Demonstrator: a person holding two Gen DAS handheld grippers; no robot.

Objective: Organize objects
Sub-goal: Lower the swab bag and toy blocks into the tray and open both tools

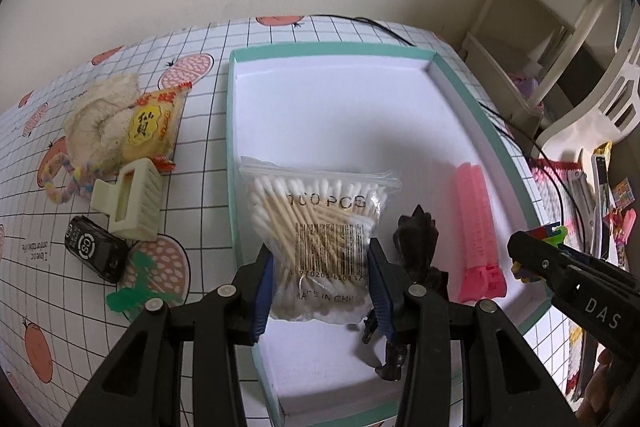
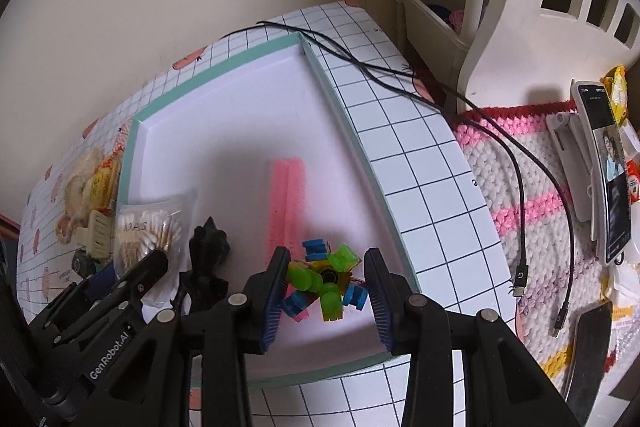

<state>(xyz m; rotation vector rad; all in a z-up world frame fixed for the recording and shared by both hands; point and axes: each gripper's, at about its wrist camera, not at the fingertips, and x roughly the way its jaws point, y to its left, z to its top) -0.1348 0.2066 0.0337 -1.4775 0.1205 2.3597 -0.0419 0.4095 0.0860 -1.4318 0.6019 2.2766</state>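
Left gripper [image 1: 320,283]: fingers spread to either side of the cotton swab bag [image 1: 316,239], blue pads beside its lower edges; whether they touch the plastic cannot be told. The bag lies flat inside the tray [image 1: 472,83], against the tray's left wall toward the near end.

Right gripper [image 2: 325,293]: fingers spread around the building-block toy [image 2: 326,281], a green, blue and pink cluster resting on the tray floor near the near right corner. A gap shows between the toy and the right pad; contact on the left pad cannot be told.

Other tray contents: a dark toy figure [image 1: 416,243] just right of the swab bag, and a pink comb-like clip [image 1: 478,227] lying lengthwise near the right wall.

Bench [image 1: 200,155], grid-patterned cover, left of the tray: a cream hair claw clip [image 1: 128,203], a black toy car [image 1: 96,253], a yellow snack packet [image 1: 152,127] leaning on a cream plush item [image 1: 100,115], and a green flat figure [image 1: 136,291].

Right of the bench: a knitted mat [image 2: 516,155] carrying a phone [image 2: 608,167] and black cables [image 2: 520,187].
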